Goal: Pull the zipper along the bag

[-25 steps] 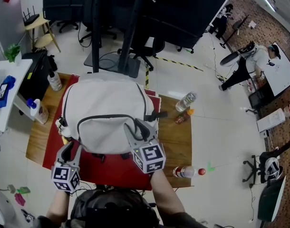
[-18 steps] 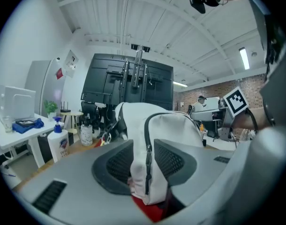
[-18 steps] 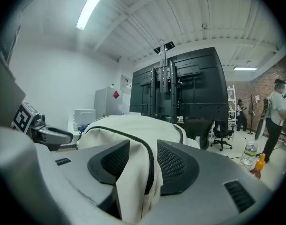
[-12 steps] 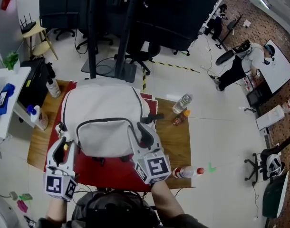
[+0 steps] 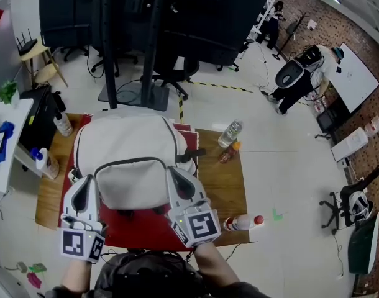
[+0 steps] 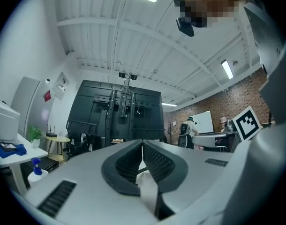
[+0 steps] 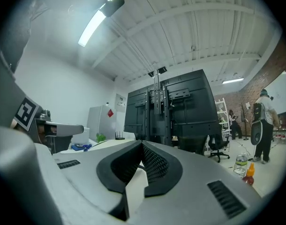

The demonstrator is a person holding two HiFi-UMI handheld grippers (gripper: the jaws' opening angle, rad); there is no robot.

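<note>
A white-grey backpack (image 5: 130,148) lies on a red mat (image 5: 146,231) on the wooden table (image 5: 230,179). A dark zipper line (image 5: 130,161) arcs across its front pocket. My left gripper (image 5: 85,184) hovers at the bag's near left edge, and my right gripper (image 5: 176,172) at its near right edge. Both are shut with nothing between the jaws. In the left gripper view the left gripper (image 6: 142,145) points out over the room, pads together. The right gripper (image 7: 142,145) looks the same in its own view. Neither gripper view shows the bag.
A clear bottle (image 5: 230,133) and an orange bottle (image 5: 228,153) lie right of the bag, a red-capped bottle (image 5: 242,222) at the table's near right edge. Two bottles (image 5: 45,163) stand at the left side. A dark monitor stand (image 5: 140,73) rises behind the table.
Both grippers went from open to shut. They drew back from the bag's front toward me and tilted up. The left one left the zipper's left end.
</note>
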